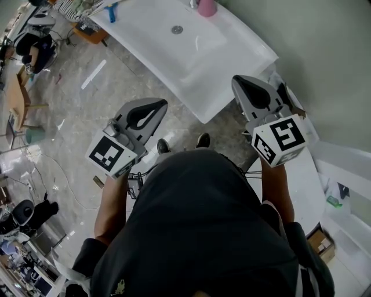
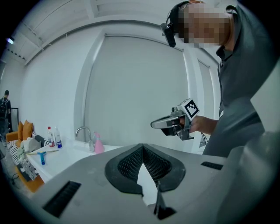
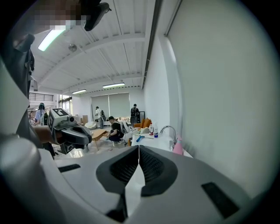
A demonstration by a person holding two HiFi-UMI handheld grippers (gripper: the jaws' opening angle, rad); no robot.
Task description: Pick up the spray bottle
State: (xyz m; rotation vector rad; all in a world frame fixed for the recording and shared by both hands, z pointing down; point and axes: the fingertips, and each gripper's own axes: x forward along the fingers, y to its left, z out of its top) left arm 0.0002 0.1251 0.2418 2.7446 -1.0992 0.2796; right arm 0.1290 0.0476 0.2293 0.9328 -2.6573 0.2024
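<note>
Soft, even light fills the room, and shadows are faint. Ceiling light strips [image 3: 54,38] glow at the upper left of the right gripper view. Both gripper views bulge and blacken at their corners. The white counter [image 1: 232,64] is almost washed out. Near its lens, the left gripper [image 2: 142,151] looks slightly soft.

The pink spray bottle [image 1: 207,7] stands upright just beside the faucet [image 2: 82,130].

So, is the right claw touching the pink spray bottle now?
Apart. The head view shows the right claw, shut, near the front edge of the sink; the pink spray bottle stands at its back edge, bare basin between them.
</note>
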